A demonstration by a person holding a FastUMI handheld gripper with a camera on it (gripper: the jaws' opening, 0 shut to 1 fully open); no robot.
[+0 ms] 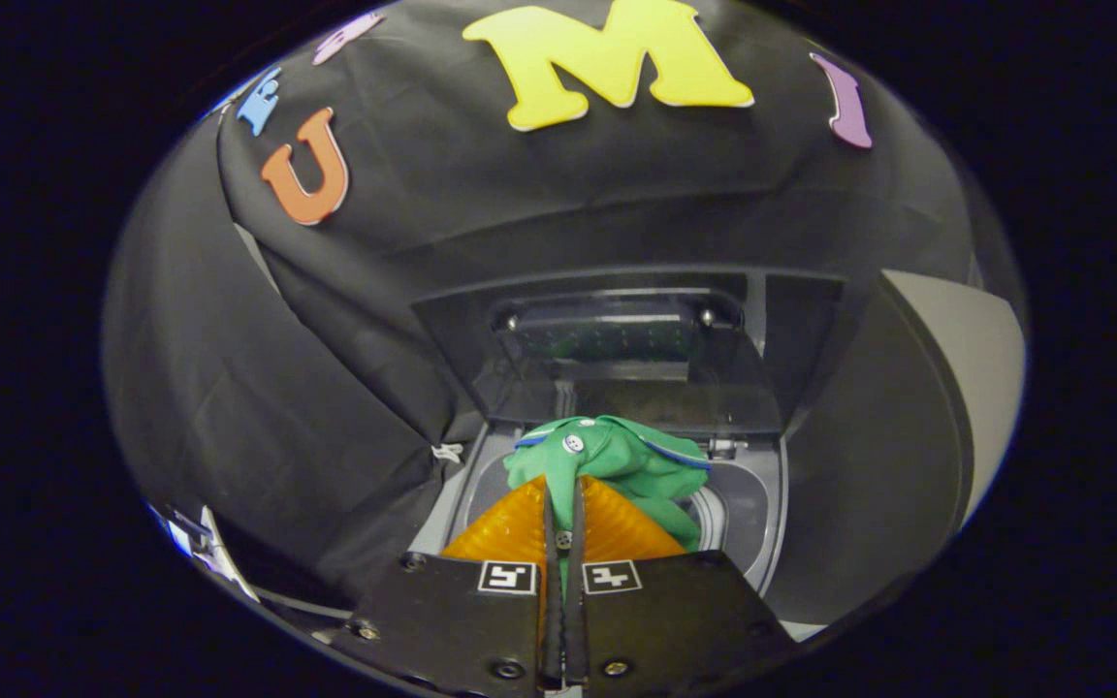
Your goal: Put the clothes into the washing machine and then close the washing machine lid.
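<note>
Gripper (563,490) clamped on green garment (617,460), w/ washer opening (743,504) just beyond.

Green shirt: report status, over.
Gripper shut on green shirt. Shirt hanging over open washing machine, lid up. Nothing blocking the tub.

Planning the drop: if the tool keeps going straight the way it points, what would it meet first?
The tool, shut on the green shirt, points over the washer's open tub. Straight on, it would likely meet the raised lid first, though depth is unclear.
</note>
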